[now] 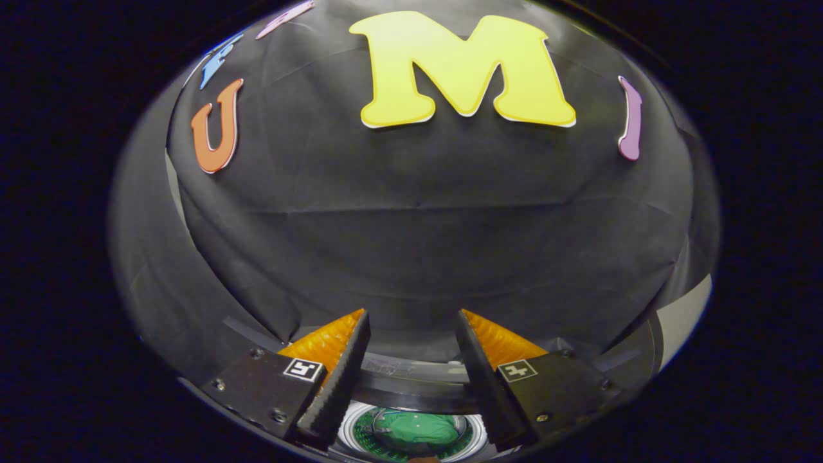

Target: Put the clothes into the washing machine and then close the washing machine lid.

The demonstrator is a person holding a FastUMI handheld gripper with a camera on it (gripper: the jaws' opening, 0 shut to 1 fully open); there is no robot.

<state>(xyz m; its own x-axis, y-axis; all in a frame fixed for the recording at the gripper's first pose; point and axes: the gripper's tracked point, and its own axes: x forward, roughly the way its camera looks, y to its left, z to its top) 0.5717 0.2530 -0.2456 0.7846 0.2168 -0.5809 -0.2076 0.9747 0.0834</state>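
Observation:
My gripper [413, 315] is open, and nothing sits between its fingers. Below and between the finger bases I look down into the washing machine's round drum opening [350, 429]. A green garment [418, 429] lies inside the drum. The raised lid's dark curved edge [411, 382] runs across just beyond the drum, between the two fingers. The fingertips point at the black cloth wall, well above the machine.
The black cloth wall [424, 244] hangs close ahead, beyond the fingers. A pale panel [688, 315] shows past the cloth's right side.

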